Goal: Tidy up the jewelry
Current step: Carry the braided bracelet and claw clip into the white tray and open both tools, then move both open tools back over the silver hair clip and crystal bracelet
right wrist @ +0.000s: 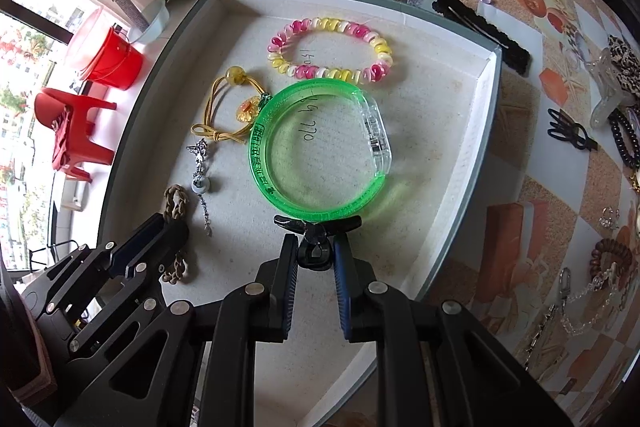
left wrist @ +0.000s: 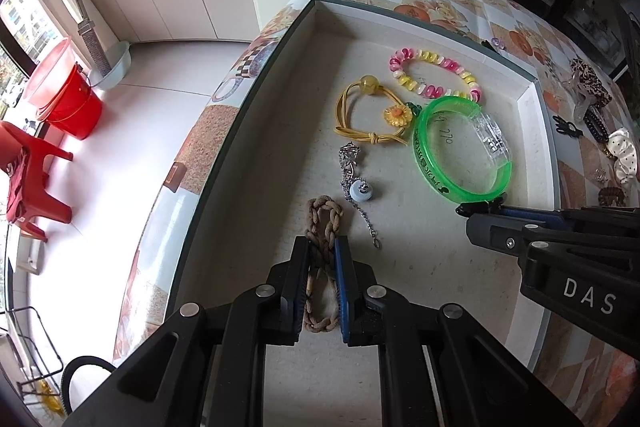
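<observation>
A shallow grey tray (left wrist: 256,99) (right wrist: 490,107) holds a pink-and-yellow bead bracelet (left wrist: 436,73) (right wrist: 328,47), a yellow cord with a flower (left wrist: 360,115) (right wrist: 224,107), a green bangle (left wrist: 460,151) (right wrist: 316,151) and a silver chain (left wrist: 356,183) (right wrist: 200,179). My left gripper (left wrist: 322,247) (right wrist: 160,231) is shut on a tan braided cord bracelet (left wrist: 324,219) (right wrist: 176,203) low over the tray floor. My right gripper (right wrist: 316,247) (left wrist: 472,211) is shut on a small black hair clip (right wrist: 316,231) just in front of the green bangle.
On the patterned tablecloth (right wrist: 520,115) right of the tray lie a long black clip (right wrist: 480,27), a small black clip (right wrist: 568,133), a leopard scrunchie (left wrist: 588,79), dark beads (right wrist: 624,143) and chains (right wrist: 580,307). A red bucket (left wrist: 72,107) and red stool (left wrist: 28,183) stand on the floor left.
</observation>
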Demonstrator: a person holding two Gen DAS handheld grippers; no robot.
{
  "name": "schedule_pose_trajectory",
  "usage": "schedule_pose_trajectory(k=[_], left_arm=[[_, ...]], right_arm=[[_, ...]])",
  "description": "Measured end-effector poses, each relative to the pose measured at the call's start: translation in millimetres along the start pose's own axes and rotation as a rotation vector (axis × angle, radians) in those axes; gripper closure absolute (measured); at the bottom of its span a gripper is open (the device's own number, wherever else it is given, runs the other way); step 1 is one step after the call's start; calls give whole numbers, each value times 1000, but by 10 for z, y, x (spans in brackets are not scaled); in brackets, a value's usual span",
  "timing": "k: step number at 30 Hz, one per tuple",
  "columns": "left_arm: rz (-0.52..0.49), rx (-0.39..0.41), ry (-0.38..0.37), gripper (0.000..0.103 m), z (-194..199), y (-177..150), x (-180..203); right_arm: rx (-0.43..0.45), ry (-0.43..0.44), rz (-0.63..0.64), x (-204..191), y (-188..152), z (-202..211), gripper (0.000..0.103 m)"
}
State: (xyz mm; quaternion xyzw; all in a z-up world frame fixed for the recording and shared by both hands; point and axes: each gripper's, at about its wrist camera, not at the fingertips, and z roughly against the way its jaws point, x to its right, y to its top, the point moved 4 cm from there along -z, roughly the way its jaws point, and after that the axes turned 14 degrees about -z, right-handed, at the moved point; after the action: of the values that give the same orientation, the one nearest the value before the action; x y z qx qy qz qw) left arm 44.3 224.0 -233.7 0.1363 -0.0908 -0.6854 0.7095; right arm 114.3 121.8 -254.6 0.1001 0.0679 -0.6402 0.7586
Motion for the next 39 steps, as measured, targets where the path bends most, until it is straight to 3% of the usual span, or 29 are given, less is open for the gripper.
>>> schedule_pose_trajectory(k=[4, 17, 20, 22, 32, 33, 39], left_arm=[[0, -3, 6, 87, 5, 3, 7], [-5, -8, 28, 85, 59, -2, 13], [3, 13, 64, 15, 115, 8, 3], [-3, 49, 79, 14, 200, 29, -2], [-34, 31, 73, 13, 225, 49, 102], [-37, 27, 76, 0, 219, 44, 113], [-57, 18, 99, 0, 222, 8, 149]], right_arm=[[9, 8, -14, 14, 26, 54, 58], [82, 52, -75, 217, -78, 614, 56], [96, 50, -94, 325, -147, 685, 56], [106, 48, -112, 403, -181, 738, 56], [107, 40, -185, 756, -336, 810, 56], [106, 40, -189, 782, -349, 809, 56], [102, 53, -191, 810, -404, 807, 54]])
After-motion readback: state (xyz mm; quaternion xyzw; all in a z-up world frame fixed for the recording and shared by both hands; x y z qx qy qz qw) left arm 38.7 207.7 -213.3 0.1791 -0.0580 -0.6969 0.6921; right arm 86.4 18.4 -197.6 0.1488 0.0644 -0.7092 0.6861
